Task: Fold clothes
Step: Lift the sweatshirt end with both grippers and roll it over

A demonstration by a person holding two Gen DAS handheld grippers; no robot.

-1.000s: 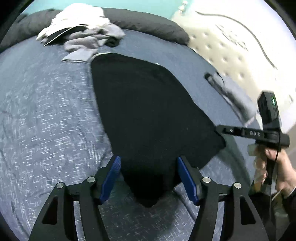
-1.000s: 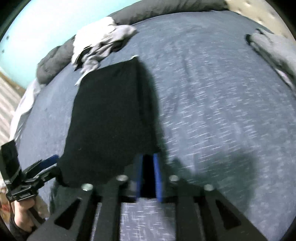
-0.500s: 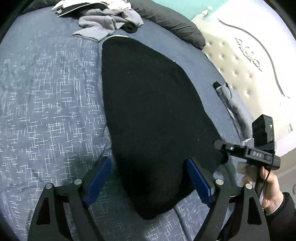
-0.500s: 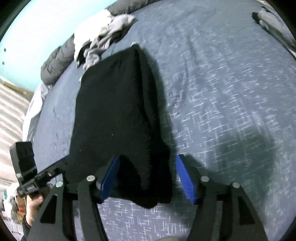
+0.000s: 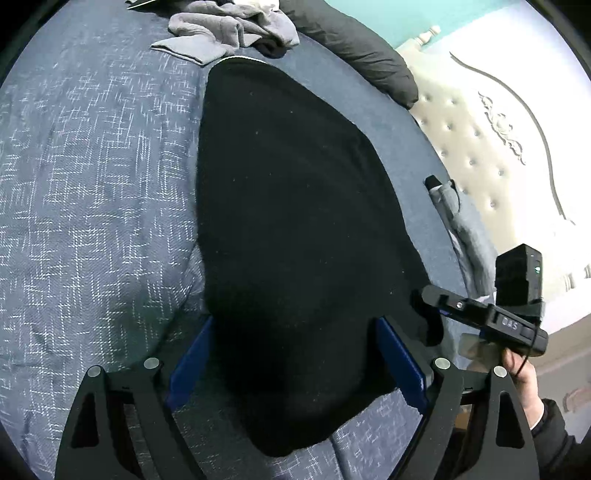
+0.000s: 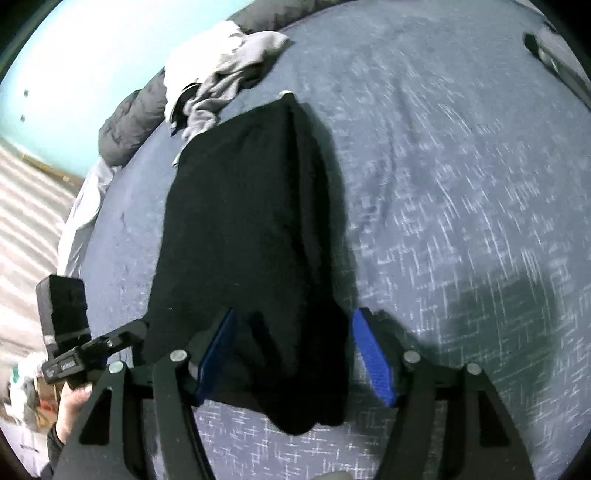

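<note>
Black knit fabric fills the middle of both wrist views: a black garment point(image 5: 295, 229) is spread lengthwise on a blue bedspread point(image 5: 92, 192) flecked with white. In the left wrist view it runs from the top centre of the frame down to the lower centre, where its near end is framed by the left gripper point(image 5: 293, 363). The blue-padded fingers point(image 5: 190, 363) of that gripper are held wide apart, one on each side of the cloth, and nothing is clamped between them.

In the right wrist view the same garment point(image 6: 243, 229) is seen from left of centre down to the bottom centre. The right gripper point(image 6: 293, 356) is spread open as well, its blue pads point(image 6: 373, 356) standing either side of the garment's near end; whether the pads touch the cloth cannot be told.

At the right edge of the left wrist view the right gripper's body point(image 5: 487, 317) is seen, held by a hand point(image 5: 524, 380) in a dark sleeve. At the lower left of the right wrist view the left gripper's body point(image 6: 85, 354) is seen in a hand point(image 6: 70, 406).

A heap of grey and white clothes point(image 5: 232, 26) lies at the top of the left wrist view, just beyond the garment's far end, beside a dark pillow point(image 5: 362, 55). A cream tufted headboard point(image 5: 487, 155) occupies the upper right, and a folded grey item point(image 5: 461, 229) lies near it on the bed's edge.
</note>
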